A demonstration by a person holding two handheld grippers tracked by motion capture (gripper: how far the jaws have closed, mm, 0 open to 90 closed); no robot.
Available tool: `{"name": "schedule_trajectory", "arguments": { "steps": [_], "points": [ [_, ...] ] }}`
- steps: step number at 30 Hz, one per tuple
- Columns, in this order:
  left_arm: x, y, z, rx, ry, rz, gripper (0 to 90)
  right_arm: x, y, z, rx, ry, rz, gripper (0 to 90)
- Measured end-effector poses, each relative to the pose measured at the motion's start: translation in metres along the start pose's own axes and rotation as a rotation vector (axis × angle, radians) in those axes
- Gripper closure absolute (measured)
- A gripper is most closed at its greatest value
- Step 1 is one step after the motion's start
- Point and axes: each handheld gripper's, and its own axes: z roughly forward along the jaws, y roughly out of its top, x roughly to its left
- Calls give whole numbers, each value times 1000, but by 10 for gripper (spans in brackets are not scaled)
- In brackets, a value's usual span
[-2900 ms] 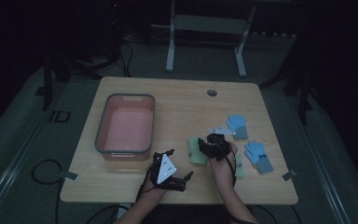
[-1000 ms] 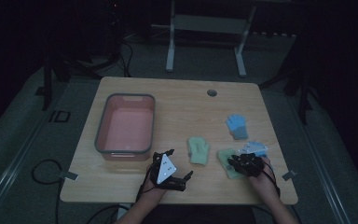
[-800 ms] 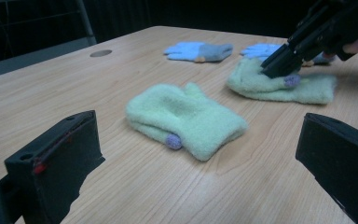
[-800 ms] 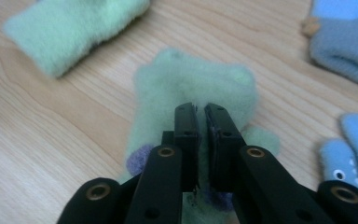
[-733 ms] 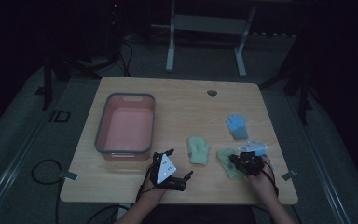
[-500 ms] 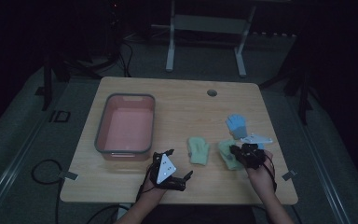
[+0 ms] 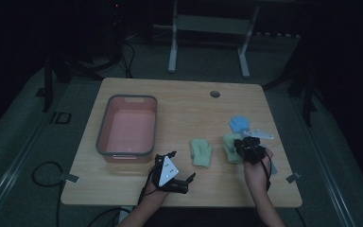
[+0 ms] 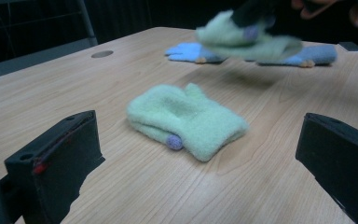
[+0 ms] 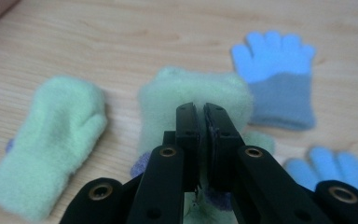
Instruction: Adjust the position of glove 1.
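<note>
The fuzzy pale-green fleece mitten (image 9: 193, 100) hangs pinched in the right hand-held gripper (image 9: 201, 114), lifted off the wooden tabletop (image 7: 184, 106). Its twin mitten (image 8: 186, 121) lies left of that gripper (flat, between the left hand-held gripper's (image 8: 200, 154) wide-open jaws); blue knit gloves (image 9: 275, 79) lie just beyond.

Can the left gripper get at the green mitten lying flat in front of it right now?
Probably yes. The left gripper stands open, the green mitten lies on bare table just ahead of its jaws, and the right gripper holds the other mitten off to the side.
</note>
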Motion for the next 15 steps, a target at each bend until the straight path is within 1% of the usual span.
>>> {"name": "schedule_trajectory", "arguments": {
  "steps": [2,3,5,9,13,15],
  "points": [
    [0,0,0,0,-1,0,0,1,-5,6,16,-2,12,850],
    [0,0,0,-1,-2,0,0,1,-8,9,23,-2,11,850],
    [0,0,0,-1,-3,0,0,0,-12,14,37,-16,5,849],
    [0,0,0,-1,-4,-1,0,-5,-20,24,62,-31,0,842],
    [0,0,0,0,-5,-1,0,-9,-27,32,89,-25,8,818],
    [0,0,0,0,-5,-1,0,-12,-30,33,81,-17,22,808]
  ]
}}
